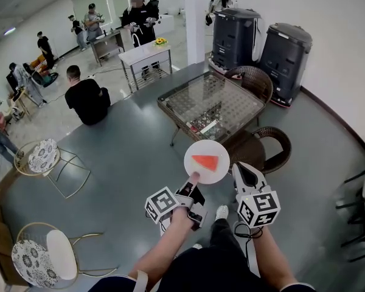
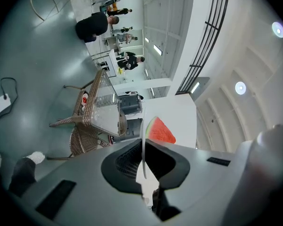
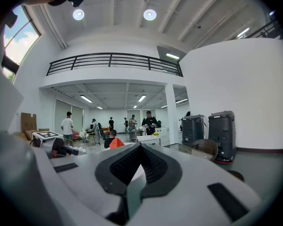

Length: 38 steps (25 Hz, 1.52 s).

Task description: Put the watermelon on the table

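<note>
The fingers of the left gripper [image 1: 193, 178] [image 2: 142, 144] are clenched on the near rim of a round white plate [image 1: 201, 148] [image 2: 143, 160]. In the left gripper view the plate runs edge-on between them. A single red watermelon wedge [image 1: 207, 162] [image 2: 160, 132] lies on the plate, its tip pointing at the right gripper and nothing else beside it. The plate sits level in the air over the grey floor [image 1: 140, 157], on the near side of the glass-topped wicker table [image 1: 231, 96], so the wedge is not yet on the table.

The fingers of the right gripper [image 1: 238, 166] [image 3: 140, 147] are pressed together with nothing between their tips (the plate and the orange-red wedge show just to their left in the right gripper view). This gripper sits close beside the plate's right edge.

The left gripper is rolled onto its side and points level. The right one is upright and also roughly level. Both forearms reach forward from the bottom of the head view, side by side. A wicker chair [image 1: 274, 142] stands just beyond the plate, at the table's near corner.
</note>
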{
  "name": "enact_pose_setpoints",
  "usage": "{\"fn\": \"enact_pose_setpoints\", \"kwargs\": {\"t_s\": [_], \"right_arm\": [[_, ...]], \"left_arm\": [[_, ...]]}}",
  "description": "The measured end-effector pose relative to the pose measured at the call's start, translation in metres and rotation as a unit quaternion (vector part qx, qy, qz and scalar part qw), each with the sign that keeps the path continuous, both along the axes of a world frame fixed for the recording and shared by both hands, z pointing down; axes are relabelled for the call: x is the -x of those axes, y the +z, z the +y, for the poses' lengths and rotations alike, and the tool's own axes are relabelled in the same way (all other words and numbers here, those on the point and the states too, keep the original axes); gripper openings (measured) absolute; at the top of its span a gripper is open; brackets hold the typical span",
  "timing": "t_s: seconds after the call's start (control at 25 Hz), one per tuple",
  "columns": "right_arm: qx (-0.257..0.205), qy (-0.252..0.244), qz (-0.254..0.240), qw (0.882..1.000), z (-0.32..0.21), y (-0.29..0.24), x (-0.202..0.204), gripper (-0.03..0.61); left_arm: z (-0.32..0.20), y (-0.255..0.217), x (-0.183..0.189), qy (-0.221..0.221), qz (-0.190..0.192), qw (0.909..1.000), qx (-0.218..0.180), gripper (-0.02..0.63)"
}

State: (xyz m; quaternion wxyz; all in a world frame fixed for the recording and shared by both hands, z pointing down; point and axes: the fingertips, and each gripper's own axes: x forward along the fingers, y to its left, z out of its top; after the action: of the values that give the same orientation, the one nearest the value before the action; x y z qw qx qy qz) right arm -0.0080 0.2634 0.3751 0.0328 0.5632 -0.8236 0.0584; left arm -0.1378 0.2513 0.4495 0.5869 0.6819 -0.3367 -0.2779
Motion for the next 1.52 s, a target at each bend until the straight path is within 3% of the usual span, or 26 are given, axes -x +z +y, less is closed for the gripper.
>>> {"fn": "enact_pose_setpoints", "kwargs": {"t_s": [1.08, 1.52], "right_arm": [[0.021, -0.036, -0.02, 0.999, -0.221, 0.032, -0.066, 0.002], [0.021, -0.068, -0.02, 0.997, -0.321, 0.027, -0.105, 0.002]], "left_arm": [[-0.197, 0.033, -0.062, -0.023, -0.024, 0.9991, 0.026, 0.014], [-0.287, 0.024, -0.101, -0.049, -0.025, 0.9983, 0.021, 0.014]]}}
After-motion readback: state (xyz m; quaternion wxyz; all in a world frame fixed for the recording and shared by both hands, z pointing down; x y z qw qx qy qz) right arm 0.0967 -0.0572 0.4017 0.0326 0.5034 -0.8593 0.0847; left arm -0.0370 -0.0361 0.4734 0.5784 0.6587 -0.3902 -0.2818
